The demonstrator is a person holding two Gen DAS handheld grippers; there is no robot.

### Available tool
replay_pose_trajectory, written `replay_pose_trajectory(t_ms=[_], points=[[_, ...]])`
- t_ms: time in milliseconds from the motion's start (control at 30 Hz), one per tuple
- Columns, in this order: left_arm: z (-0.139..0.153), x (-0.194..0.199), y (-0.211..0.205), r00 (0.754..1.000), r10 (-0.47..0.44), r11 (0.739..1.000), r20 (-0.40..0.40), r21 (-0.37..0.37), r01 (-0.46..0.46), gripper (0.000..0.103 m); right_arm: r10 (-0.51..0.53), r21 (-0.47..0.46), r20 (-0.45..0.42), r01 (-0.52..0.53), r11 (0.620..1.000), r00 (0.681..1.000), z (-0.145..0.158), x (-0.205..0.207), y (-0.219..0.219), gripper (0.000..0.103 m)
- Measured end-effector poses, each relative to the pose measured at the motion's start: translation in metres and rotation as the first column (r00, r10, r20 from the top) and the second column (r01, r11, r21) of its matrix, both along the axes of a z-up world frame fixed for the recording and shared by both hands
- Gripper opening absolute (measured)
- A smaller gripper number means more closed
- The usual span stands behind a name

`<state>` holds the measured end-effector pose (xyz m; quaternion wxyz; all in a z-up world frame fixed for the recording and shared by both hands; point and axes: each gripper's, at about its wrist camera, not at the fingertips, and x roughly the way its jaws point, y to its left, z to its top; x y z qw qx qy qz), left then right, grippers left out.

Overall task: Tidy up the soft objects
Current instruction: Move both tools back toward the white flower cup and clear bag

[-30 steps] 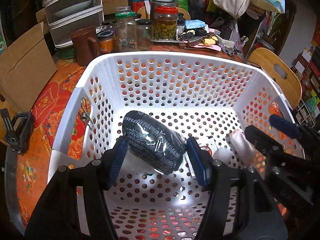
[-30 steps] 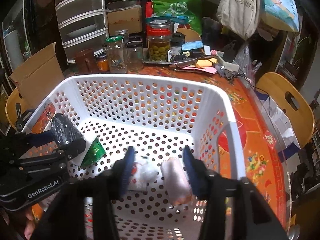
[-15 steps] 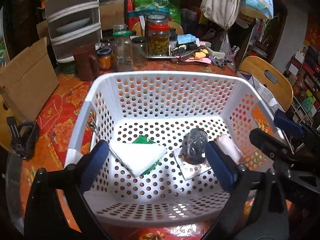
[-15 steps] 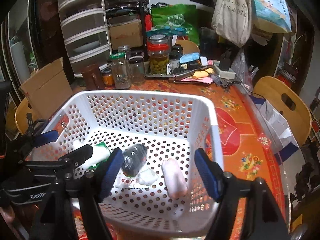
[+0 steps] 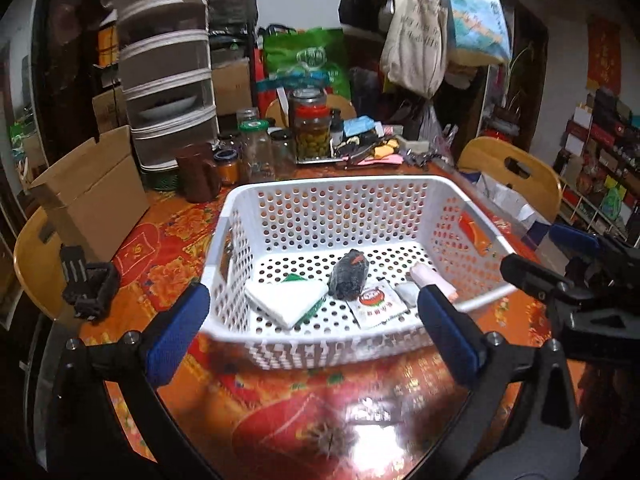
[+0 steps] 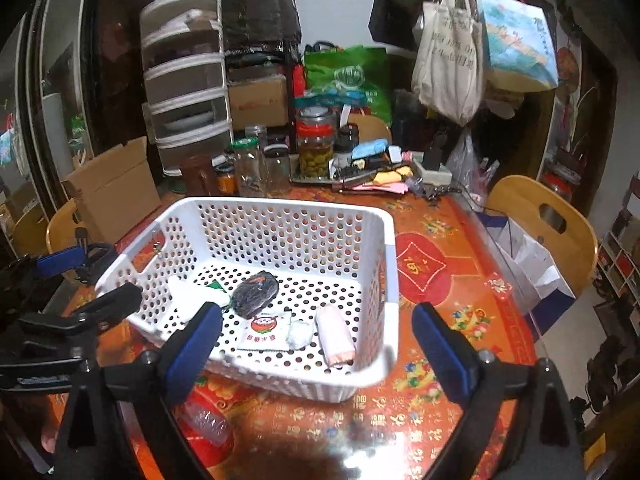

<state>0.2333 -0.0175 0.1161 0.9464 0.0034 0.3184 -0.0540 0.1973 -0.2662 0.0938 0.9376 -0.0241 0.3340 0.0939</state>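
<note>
A white perforated basket (image 5: 332, 188) (image 6: 280, 204) stands on the orange patterned table. On its floor lie a dark wrapped bundle (image 5: 348, 274) (image 6: 256, 294), a pink roll (image 5: 434, 280) (image 6: 334, 334), a folded white cloth (image 5: 286, 298) (image 6: 188, 292), a sachet with a red logo (image 5: 376, 304) (image 6: 264, 332) and a small white wad (image 5: 408, 292) (image 6: 299, 334). My left gripper (image 5: 312, 300) hangs back from the basket's near wall, its jaws opening, and grips nothing. My right gripper (image 6: 316, 314) hovers by the near right corner, jaws also opening, nothing gripped.
Glass jars (image 5: 312, 132) and a brown mug (image 5: 198, 176) crowd the table behind the basket. A cardboard box (image 5: 92, 192) and a black clamp (image 5: 90, 284) sit to the left. Wooden chairs (image 6: 544, 220) flank the table. A plastic bottle (image 6: 204, 424) lies near the front edge.
Both grippers have drawn back and up out of the basket with their jaws widening. The left let go of the dark bundle, the right of the pink roll; both now lie on the basket floor.
</note>
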Motion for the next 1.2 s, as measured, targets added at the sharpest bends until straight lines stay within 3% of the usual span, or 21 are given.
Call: replay_pose_trajectory(t_ms=[267, 433, 767, 1200], points=[[-0.026, -0.08, 0.019, 0.997, 0.041, 0.998, 0.06, -0.049, -0.038, 0.103, 0.025, 0.042, 0.045, -0.027, 0.999, 0.999, -0.015, -0.05, 0.002, 0.098], [-0.074, -0.106, 0.03, 0.998, 0.068, 0.994, -0.011, -0.082, -0.069, 0.103, 0.052, 0.056, 0.029, -0.053, 0.997, 0.998, -0.048, -0.075, 0.013, 0.098], [-0.139, -0.096, 0.04, 0.985, 0.09, 0.99, -0.149, -0.093, -0.105, 0.103, 0.058, 0.044, -0.064, -0.056, 0.997, 0.996, -0.102, -0.081, 0.02, 0.098], [-0.158, -0.064, 0.024, 0.973, 0.033, 0.997, -0.23, -0.063, -0.049, 0.103, 0.11, 0.052, -0.157, -0.103, 0.993, 0.981, -0.128, -0.07, 0.025, 0.098]])
